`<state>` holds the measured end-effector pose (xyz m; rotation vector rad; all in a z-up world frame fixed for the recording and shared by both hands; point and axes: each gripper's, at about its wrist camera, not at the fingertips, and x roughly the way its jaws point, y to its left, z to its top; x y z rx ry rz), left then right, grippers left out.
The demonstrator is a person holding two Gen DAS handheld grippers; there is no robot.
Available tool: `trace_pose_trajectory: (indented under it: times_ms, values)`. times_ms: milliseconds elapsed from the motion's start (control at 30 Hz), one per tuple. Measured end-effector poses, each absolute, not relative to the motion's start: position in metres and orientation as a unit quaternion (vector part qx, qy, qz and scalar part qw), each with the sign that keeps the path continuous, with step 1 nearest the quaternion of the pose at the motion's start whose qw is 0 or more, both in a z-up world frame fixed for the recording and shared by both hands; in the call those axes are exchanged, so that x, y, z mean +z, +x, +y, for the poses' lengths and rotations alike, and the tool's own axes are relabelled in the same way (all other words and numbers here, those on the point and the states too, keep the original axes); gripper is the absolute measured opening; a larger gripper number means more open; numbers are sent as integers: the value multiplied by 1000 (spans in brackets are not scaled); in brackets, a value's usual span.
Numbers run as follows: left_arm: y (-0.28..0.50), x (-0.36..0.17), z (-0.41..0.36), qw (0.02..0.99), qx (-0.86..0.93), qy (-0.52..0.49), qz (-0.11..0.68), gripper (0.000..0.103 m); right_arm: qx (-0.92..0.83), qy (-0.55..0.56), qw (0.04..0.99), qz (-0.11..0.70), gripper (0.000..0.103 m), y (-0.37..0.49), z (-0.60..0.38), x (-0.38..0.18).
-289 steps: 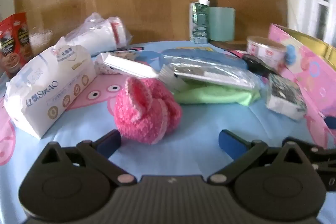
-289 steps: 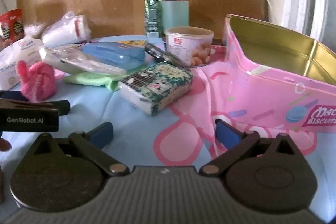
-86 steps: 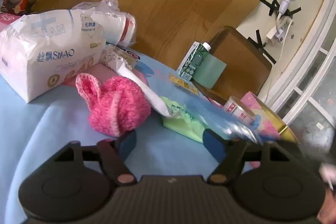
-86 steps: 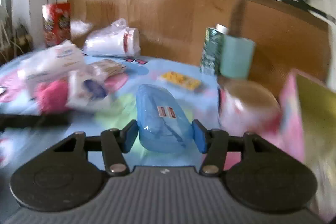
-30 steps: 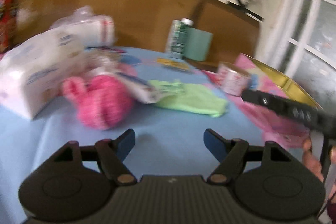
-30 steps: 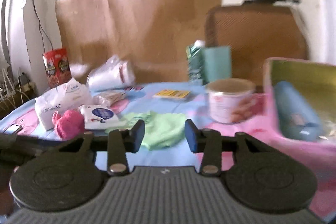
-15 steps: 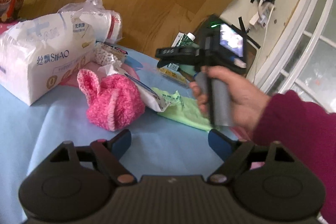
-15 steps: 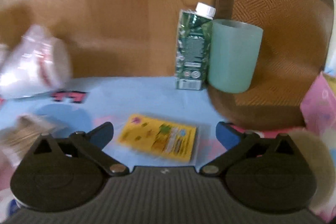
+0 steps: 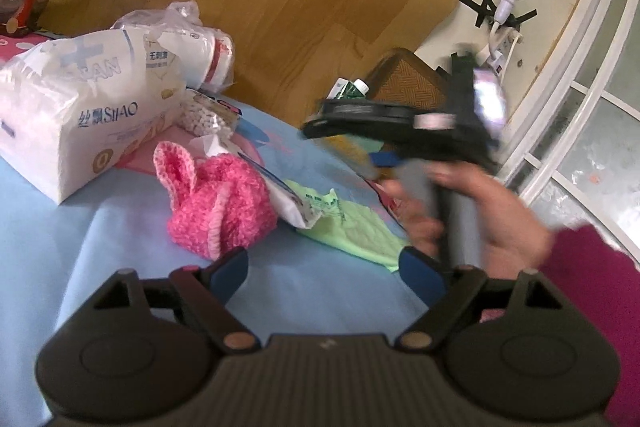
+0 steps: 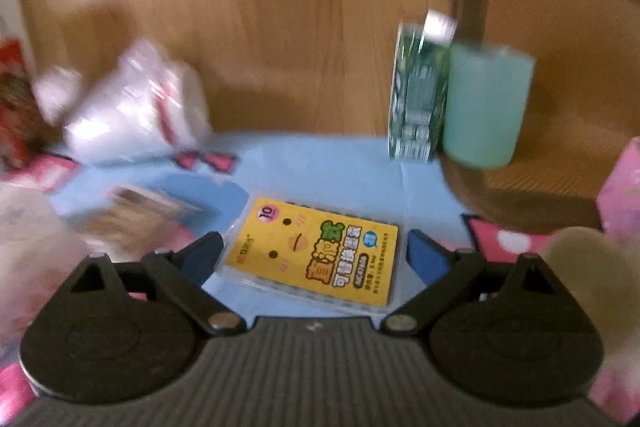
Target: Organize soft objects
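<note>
In the left wrist view a pink knitted bunny toy [image 9: 218, 205] lies on the blue cloth, with a green cloth [image 9: 352, 227] to its right and a white wipes pack [image 9: 296, 203] between them. My left gripper [image 9: 326, 275] is open and empty, just in front of the toy. The right gripper's body [image 9: 400, 123] shows there, held in a hand above the green cloth. In the right wrist view my right gripper [image 10: 312, 257] is open, its fingers either side of a flat yellow packet [image 10: 316, 251] on the cloth.
A large tissue pack [image 9: 76, 107] and a bagged paper roll [image 9: 188, 51] lie at the left. A green carton [image 10: 416, 95] and teal cup [image 10: 486, 105] stand at the back. A pink tin's corner [image 10: 622, 183] shows at the right. A wooden chair [image 10: 560, 27] stands behind.
The right gripper has moved forward and down over the yellow packet, which now lies between its open fingers. The left gripper has hardly moved.
</note>
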<state>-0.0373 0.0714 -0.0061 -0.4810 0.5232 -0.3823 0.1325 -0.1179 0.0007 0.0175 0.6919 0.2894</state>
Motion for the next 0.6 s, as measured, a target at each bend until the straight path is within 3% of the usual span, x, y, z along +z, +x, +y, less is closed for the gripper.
trace_pose_trajectory:
  times_ms: [167, 300, 433, 600]
  values:
    - [-35, -7, 73, 916, -188, -237, 262, 86, 208, -9, 934, 289, 98, 26, -158, 22]
    - [-34, -8, 68, 913, -195, -227, 277, 86, 218, -34, 931, 291, 99, -58, -192, 3]
    - [-32, -8, 59, 911, -204, -205, 293, 96, 194, -35, 935, 296, 99, -99, -198, -19]
    - [-33, -3, 40, 923, -190, -135, 308, 98, 177, -36, 944, 278, 103, -114, -203, -30]
